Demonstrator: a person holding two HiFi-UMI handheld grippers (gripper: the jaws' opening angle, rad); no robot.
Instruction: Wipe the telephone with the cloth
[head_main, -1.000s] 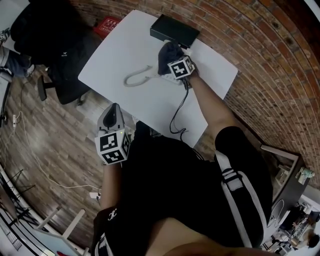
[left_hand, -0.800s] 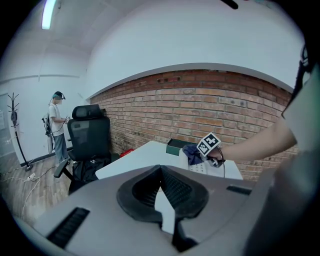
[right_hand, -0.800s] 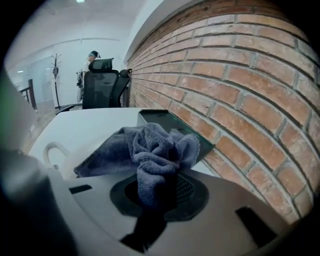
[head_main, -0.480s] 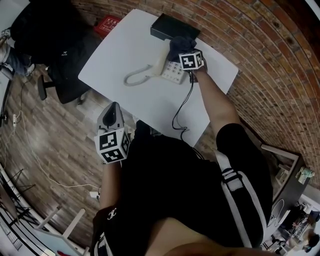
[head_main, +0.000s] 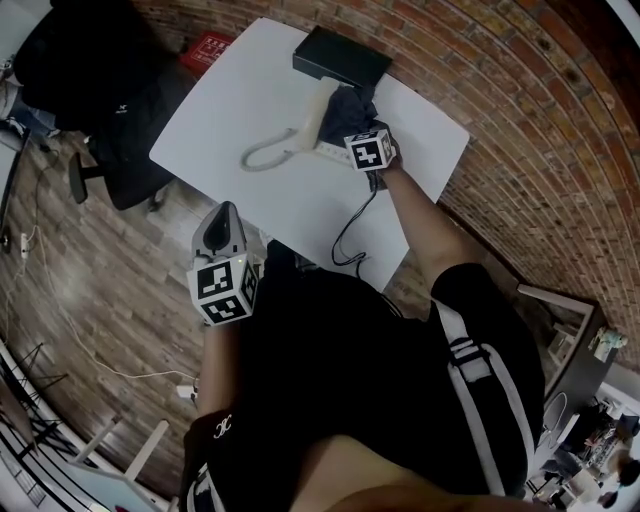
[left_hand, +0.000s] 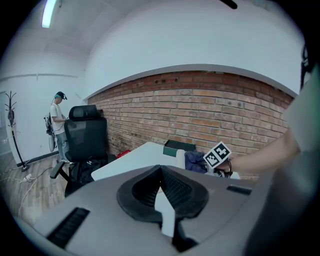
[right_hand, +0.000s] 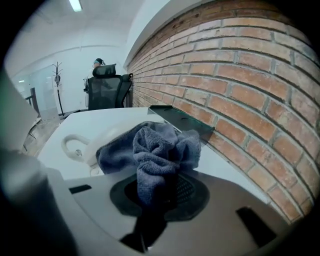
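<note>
A white telephone (head_main: 312, 128) lies on the white table (head_main: 230, 110), its handset cord curling to the left (head_main: 265, 158). My right gripper (head_main: 352, 128) is shut on a dark blue cloth (head_main: 345, 108), which is pressed on the phone's body and hides most of it. In the right gripper view the cloth (right_hand: 157, 150) bunches out of the right gripper (right_hand: 159, 192), draped over the white telephone (right_hand: 82, 145). My left gripper (head_main: 222, 218) hangs off the table's near edge, shut and holding nothing. In the left gripper view the left gripper (left_hand: 161, 172) faces the table (left_hand: 142, 154).
A flat black box (head_main: 340, 57) lies at the table's far edge, just behind the phone. A brick wall (head_main: 500, 90) runs along the right. A black office chair with a dark bag (head_main: 110, 90) stands left of the table. A black cable (head_main: 352, 225) trails over the near table edge.
My right gripper swept the cloth right and away, baring the keypad, then came back left over the phone's body. The left gripper has stayed where it was.
</note>
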